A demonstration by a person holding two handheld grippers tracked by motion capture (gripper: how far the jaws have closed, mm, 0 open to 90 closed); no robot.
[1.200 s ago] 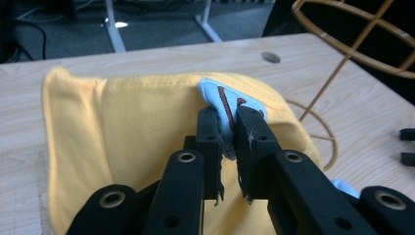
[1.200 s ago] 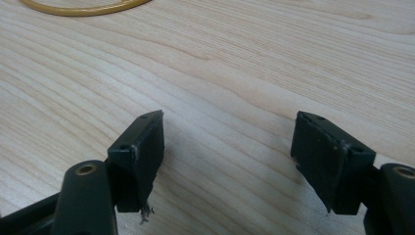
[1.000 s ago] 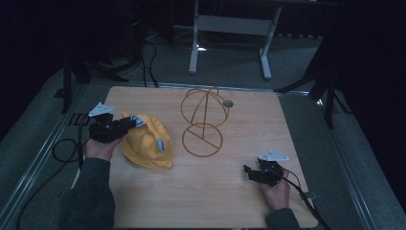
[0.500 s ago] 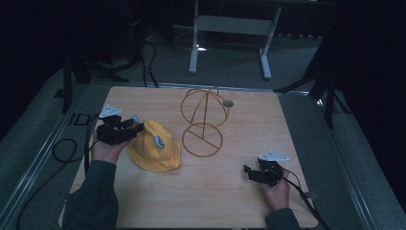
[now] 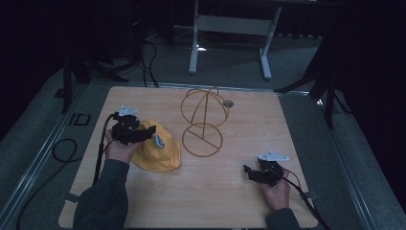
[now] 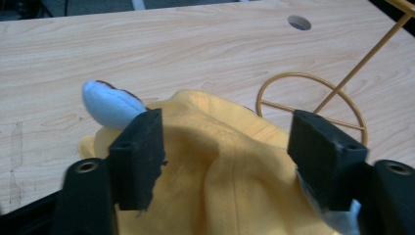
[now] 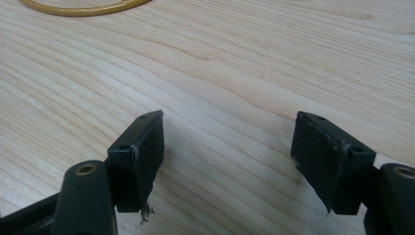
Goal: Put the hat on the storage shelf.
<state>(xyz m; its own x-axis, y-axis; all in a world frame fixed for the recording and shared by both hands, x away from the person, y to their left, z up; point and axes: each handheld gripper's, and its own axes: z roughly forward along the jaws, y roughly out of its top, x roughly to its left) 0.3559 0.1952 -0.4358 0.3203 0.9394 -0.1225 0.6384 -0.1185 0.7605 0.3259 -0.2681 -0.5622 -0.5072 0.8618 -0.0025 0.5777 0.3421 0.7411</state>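
Note:
A yellow bucket hat (image 5: 160, 155) with a pale blue patch (image 5: 159, 141) lies on the wooden table (image 5: 230, 201), left of a golden wire hat stand (image 5: 203, 120). My left gripper (image 5: 143, 134) is open at the hat's left top. In the left gripper view its jaws straddle a raised fold of the hat (image 6: 220, 166), with the patch (image 6: 110, 103) beside the left jaw and the stand's ring base (image 6: 313, 103) beyond. My right gripper (image 5: 251, 172) rests low near the table's front right. It is open over bare wood (image 7: 230, 142), with nothing between its jaws.
A round hole (image 5: 228, 102) pierces the table behind the stand. A black cable (image 5: 62, 148) loops on the floor off the table's left edge. A white desk frame (image 5: 230, 28) stands on the floor beyond the table.
My left gripper and the hat have shifted right, closer to the wire stand, and the hat now stands more bunched up. The right gripper has stayed put.

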